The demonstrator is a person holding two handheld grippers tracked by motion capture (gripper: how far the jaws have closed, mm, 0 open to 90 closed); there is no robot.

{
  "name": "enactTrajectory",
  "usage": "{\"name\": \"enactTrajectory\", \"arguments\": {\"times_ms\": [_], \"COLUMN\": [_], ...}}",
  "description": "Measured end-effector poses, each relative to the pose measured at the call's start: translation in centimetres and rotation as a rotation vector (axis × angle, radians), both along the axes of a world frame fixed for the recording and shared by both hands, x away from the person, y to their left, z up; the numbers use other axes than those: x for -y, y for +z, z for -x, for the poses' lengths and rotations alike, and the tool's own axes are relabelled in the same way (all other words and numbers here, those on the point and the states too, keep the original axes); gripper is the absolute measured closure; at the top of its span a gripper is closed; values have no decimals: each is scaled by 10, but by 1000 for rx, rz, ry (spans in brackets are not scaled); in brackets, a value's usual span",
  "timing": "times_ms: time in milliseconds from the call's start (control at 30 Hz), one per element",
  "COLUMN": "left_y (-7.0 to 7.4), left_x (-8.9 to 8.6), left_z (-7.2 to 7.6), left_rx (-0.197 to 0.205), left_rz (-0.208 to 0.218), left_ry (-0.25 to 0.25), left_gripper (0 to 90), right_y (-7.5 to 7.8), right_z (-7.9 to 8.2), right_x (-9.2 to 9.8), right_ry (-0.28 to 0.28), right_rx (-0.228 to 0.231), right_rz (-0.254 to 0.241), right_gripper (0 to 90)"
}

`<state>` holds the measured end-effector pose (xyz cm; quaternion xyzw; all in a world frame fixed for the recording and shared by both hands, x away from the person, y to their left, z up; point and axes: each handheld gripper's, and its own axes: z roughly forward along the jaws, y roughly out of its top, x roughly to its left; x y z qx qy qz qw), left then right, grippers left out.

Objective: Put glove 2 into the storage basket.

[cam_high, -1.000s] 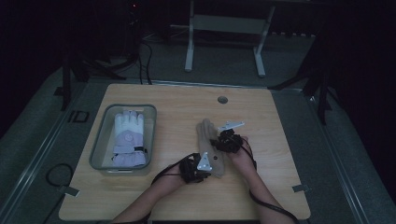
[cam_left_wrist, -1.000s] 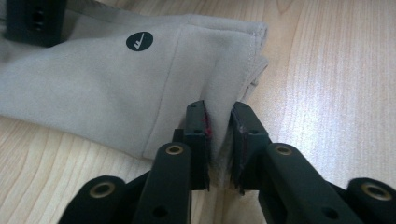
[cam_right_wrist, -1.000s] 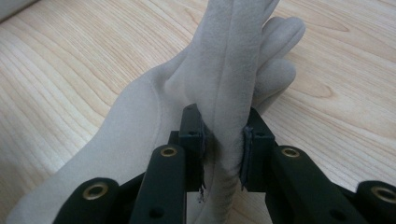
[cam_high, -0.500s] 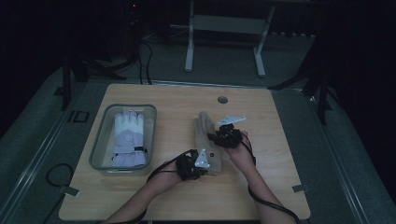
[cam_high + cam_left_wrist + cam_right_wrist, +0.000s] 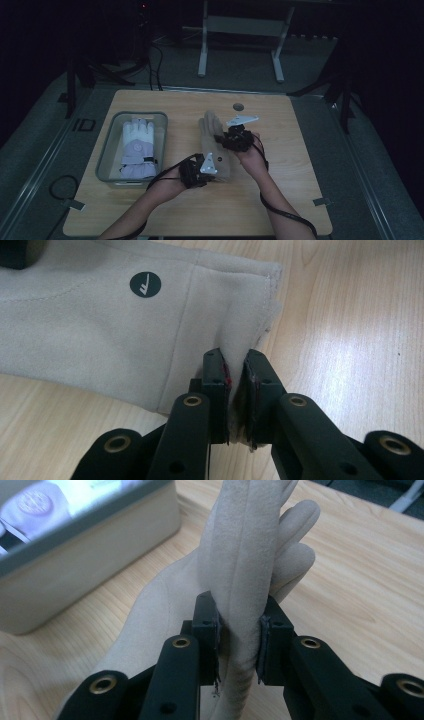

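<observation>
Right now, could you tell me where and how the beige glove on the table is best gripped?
Grip the beige glove at its two ends, coming from the near side. The cuff's open hem is a thin edge that the left gripper pinches. The fingers bunch into a narrow ridge that fits between the right gripper's jaws. Held at both ends, the limp fabric should hang stretched rather than fold.

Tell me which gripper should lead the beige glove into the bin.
Left, probably. The left gripper, shut on the beige glove's cuff, sits nearer the bin; the right gripper pinches its finger side, farther away.
</observation>
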<state>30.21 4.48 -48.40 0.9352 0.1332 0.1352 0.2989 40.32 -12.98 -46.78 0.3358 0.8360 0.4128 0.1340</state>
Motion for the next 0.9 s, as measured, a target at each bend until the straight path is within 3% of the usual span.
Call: {"name": "enactTrajectory", "arguments": {"times_ms": [900], "left_y": [37], "left_x": [-65], "left_z": [5], "left_rx": [10], "left_rz": [-16], "left_ry": [79], "left_gripper": [818], "right_y": [42], "right_z": [-4], "right_x": [-69], "right_ry": [85], "right_rx": [41], "right_rz": [-42], "right_gripper": [745]}}
